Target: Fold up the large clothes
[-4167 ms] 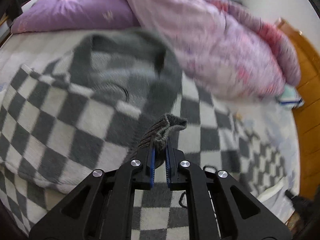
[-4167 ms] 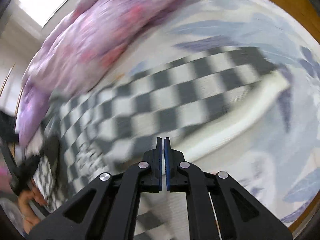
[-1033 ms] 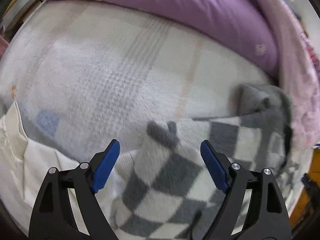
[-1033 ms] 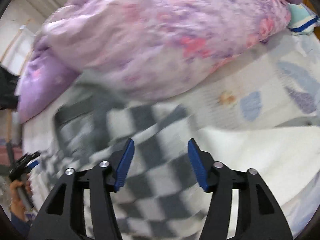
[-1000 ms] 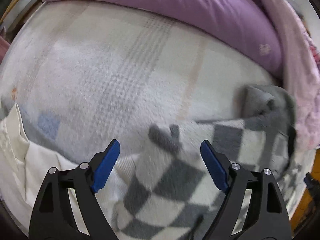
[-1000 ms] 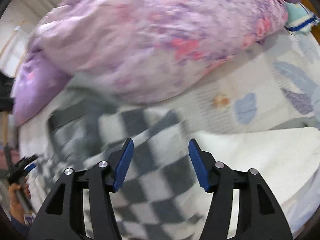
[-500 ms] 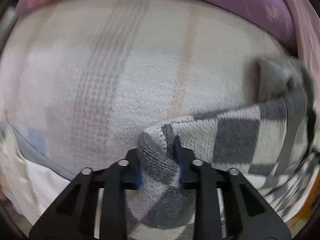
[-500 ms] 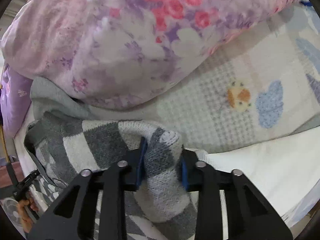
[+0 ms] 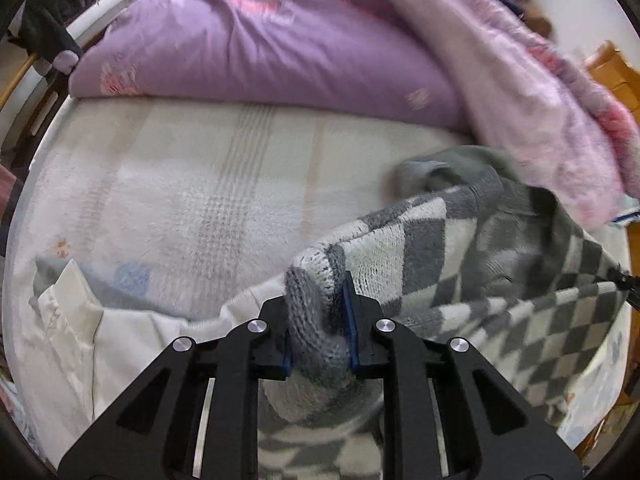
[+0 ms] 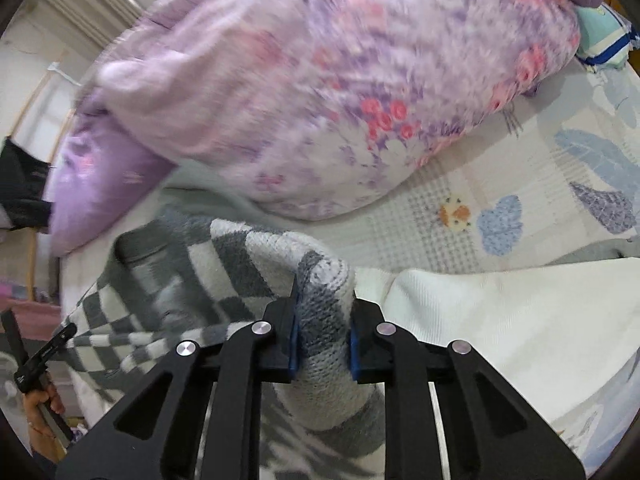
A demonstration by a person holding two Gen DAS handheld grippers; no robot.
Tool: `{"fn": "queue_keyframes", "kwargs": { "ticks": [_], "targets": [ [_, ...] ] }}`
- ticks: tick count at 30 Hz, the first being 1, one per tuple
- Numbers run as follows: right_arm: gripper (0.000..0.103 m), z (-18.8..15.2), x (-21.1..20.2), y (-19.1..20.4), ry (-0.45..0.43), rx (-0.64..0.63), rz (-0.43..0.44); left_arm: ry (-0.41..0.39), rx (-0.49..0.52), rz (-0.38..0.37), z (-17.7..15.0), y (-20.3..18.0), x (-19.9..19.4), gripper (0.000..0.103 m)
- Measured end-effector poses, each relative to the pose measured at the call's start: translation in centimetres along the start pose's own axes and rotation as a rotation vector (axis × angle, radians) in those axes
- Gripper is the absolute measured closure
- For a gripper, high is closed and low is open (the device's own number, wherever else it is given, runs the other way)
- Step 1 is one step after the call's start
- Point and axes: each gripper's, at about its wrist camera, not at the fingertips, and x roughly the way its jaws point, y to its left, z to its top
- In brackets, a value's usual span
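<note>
Sweater [image 9: 420, 240], thick fuzzy knit, grey-and-white checker pattern with plain grey ribbed trim, lies bunched on the bed and sags between my two tools. Left tongs [image 9: 318, 328] are clamped on a rolled wad of its grey ribbed edge, blue pads pressed into the knit on both sides, fabric bulging out in front and below. Right tongs [image 10: 323, 336] are likewise closed on a thick fold of the sweater [image 10: 224, 264], checker knit humped up between the pads. Gap on each tool is only as wide as the wad it pinches.

Under it, bed sheet [image 9: 192, 184] is cream waffle-weave, soft nap, faint stripes; in the right view the same sheet [image 10: 496, 216] shows printed blue feathers and a small orange bird. White garment [image 10: 500, 316], fine ribbed weave, lies flat just right of the right tongs, touching the sweater's edge. Pale cream cloth [image 9: 80, 320], smooth and creased, sits low left in the left view.

Behind: purple pillow [image 9: 260, 48], smooth, puffy. Pink floral quilt [image 10: 340, 92], lumpy, piled, overhanging the sweater's far grey edge. Wooden frame [image 9: 612, 68] at far right. Blur on the quilt.
</note>
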Motion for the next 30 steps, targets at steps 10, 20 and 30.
{"fn": "queue_keyframes", "kwargs": {
  "ticks": [10, 20, 30],
  "targets": [
    [0.087, -8.6, -12.5, -2.3, -0.051, -0.004, 0.128, -0.075, -0.058, -0.03, -10.3, 1.5, -10.8, 0.085],
    [0.087, -19.1, -17.7, -5.5, 0.028, 0.022, 0.117, -0.002, -0.184, -0.049, -23.8, 3.8, -15.4, 0.085],
    [0.088, -27.6, -16.3, -8.5, 0.172, 0.005, -0.02, 0.191, -0.294, -0.026, -36.8, 3.4, -13.5, 0.085]
  ]
}}
